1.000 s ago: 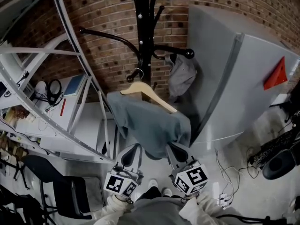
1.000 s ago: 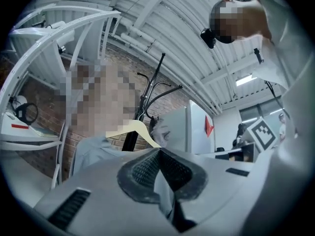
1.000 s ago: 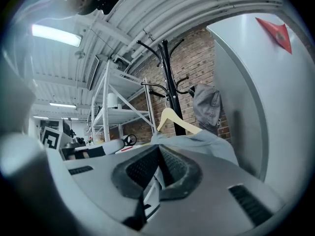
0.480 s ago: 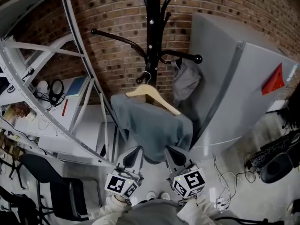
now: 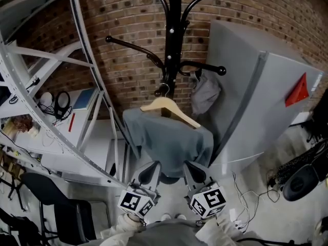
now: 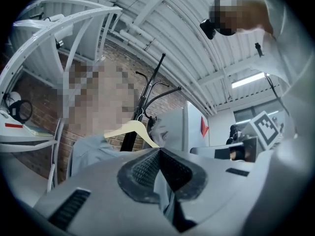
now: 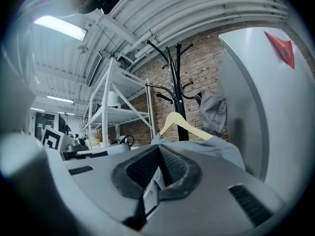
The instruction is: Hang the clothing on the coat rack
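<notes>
Head view: the left gripper and the right gripper sit side by side, jaws aimed up into the lower hem of a grey-blue cloth garment. It drapes over a pale wooden hanger beyond the jaw tips. The hanger's hook lies just beside the pole of the black metal coat rack, farther out along the jaws' line. I cannot tell whether it rests on a peg.

Left gripper view: the jaws are pressed together, a fold of the fabric pinched between the ribbed pads.

Right gripper view: these jaws are closed too, nipping a pale strip that is probably the same hem.

The garment looks light, limp and soft, so a hem grip steers the hanger poorly, and the cloth may slide off the smooth, stiff wood. A firmer hold would likely be at the hanger's neck or on the shoulders, above the jaws.
</notes>
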`<state>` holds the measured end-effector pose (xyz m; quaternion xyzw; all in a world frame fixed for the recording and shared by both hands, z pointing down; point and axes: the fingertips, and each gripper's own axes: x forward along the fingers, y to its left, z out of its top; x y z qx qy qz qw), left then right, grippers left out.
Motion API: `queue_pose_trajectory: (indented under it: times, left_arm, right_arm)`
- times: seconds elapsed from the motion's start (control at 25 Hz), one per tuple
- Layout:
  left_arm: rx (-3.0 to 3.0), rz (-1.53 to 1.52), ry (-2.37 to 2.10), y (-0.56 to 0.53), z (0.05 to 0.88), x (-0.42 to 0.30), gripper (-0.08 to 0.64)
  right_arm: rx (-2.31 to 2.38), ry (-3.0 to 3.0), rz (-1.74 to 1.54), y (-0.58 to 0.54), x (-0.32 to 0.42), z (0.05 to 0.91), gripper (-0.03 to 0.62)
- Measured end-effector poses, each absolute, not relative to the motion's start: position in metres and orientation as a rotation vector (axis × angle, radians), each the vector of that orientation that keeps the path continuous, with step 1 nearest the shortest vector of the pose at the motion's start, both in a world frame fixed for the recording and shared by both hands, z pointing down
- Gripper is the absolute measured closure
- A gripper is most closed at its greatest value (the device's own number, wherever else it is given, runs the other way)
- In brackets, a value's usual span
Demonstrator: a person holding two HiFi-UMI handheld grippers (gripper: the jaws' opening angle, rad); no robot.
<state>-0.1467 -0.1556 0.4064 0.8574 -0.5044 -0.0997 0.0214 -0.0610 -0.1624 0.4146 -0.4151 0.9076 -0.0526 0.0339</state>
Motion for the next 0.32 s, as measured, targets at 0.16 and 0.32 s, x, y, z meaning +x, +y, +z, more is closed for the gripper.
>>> queue_pose_trajectory:
  times: [0.16,0.32]
  left_arm:
    - [2.647,-0.313,-1.569,-0.1579,0.4078,-0.1513,0.552]
    - [2.641,-0.323,-1.56,-0.1611,0.4089,-0.154,0.552]
  right_arm:
    - [-1.272,2.79,-0.154,-0.1628,-0.0664,0.4136,0.569]
    - [-1.267,2.796,-0.153,-0.1656,-0.0699,0.4138,0.569]
